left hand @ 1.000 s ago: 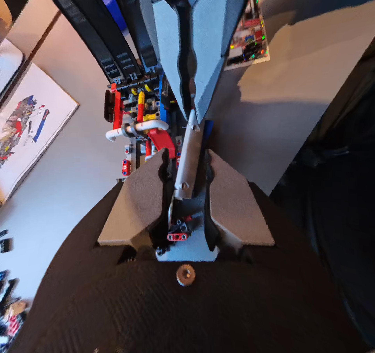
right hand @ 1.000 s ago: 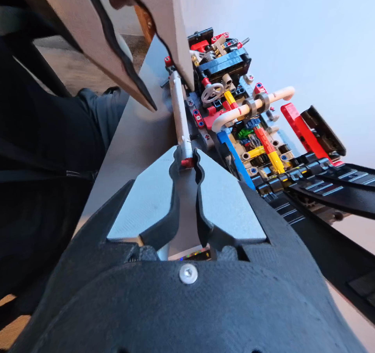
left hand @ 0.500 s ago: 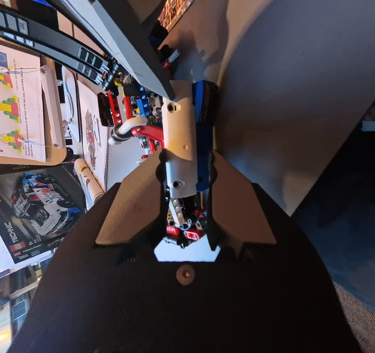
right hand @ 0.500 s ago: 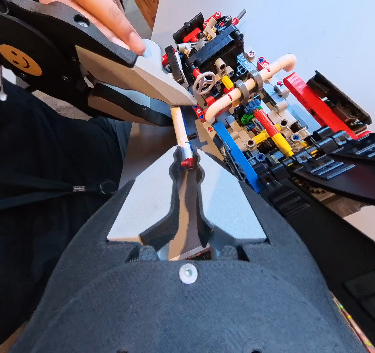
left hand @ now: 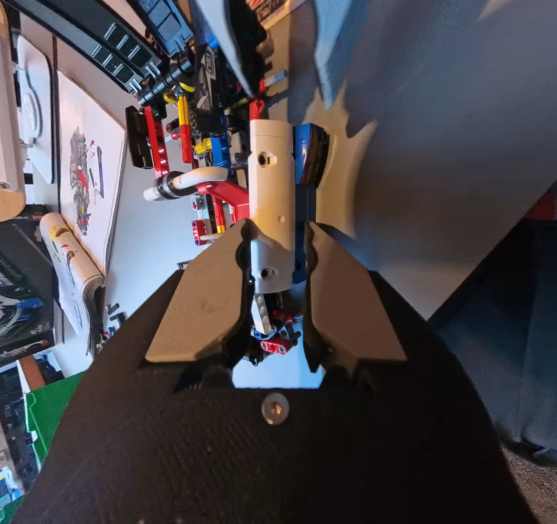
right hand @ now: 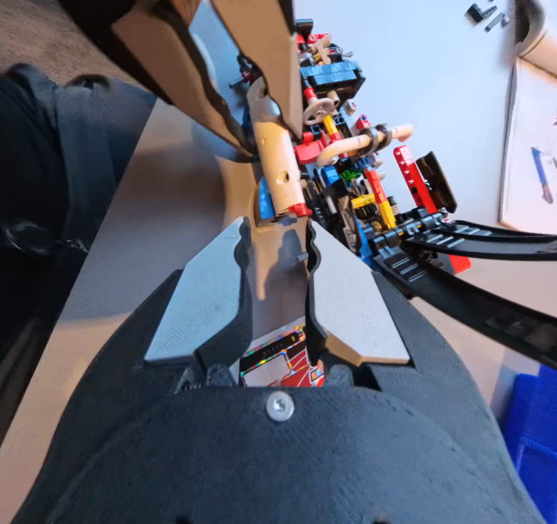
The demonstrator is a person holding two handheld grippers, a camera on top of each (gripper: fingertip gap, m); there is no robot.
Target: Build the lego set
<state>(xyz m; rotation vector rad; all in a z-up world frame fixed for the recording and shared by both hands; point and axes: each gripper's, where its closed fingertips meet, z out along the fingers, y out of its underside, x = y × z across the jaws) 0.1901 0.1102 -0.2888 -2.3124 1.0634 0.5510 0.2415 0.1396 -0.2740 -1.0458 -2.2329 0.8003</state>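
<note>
The lego model (left hand: 193, 135) is a car frame of red, yellow, blue and black beams with long black curved panels (right hand: 482, 244). A white side panel (left hand: 271, 177) runs along its near edge, with a red pin (right hand: 301, 208) at its end. My left gripper (left hand: 275, 232) is shut across the white panel and the blue part beside it. It also shows at the top of the right wrist view (right hand: 274, 144). My right gripper (right hand: 277, 226) is open and empty, its tips just short of the red pin. One of its fingers (left hand: 223, 27) shows in the left wrist view.
An open instruction booklet (left hand: 90, 162) and the set's box (left hand: 24, 298) lie left of the model. A shiny sticker sheet (right hand: 280, 361) lies under my right gripper. A blue bin (right hand: 530, 449) stands at lower right, loose parts (right hand: 482, 15) farther off. The table edge (right hand: 120, 238) runs along the left. The left gripper's tips are roughly 7 centimeters from the right gripper's.
My right gripper has opened and let go of the red pin at the panel's end. The white panel now lies flat against the model. My left gripper stays closed on it.
</note>
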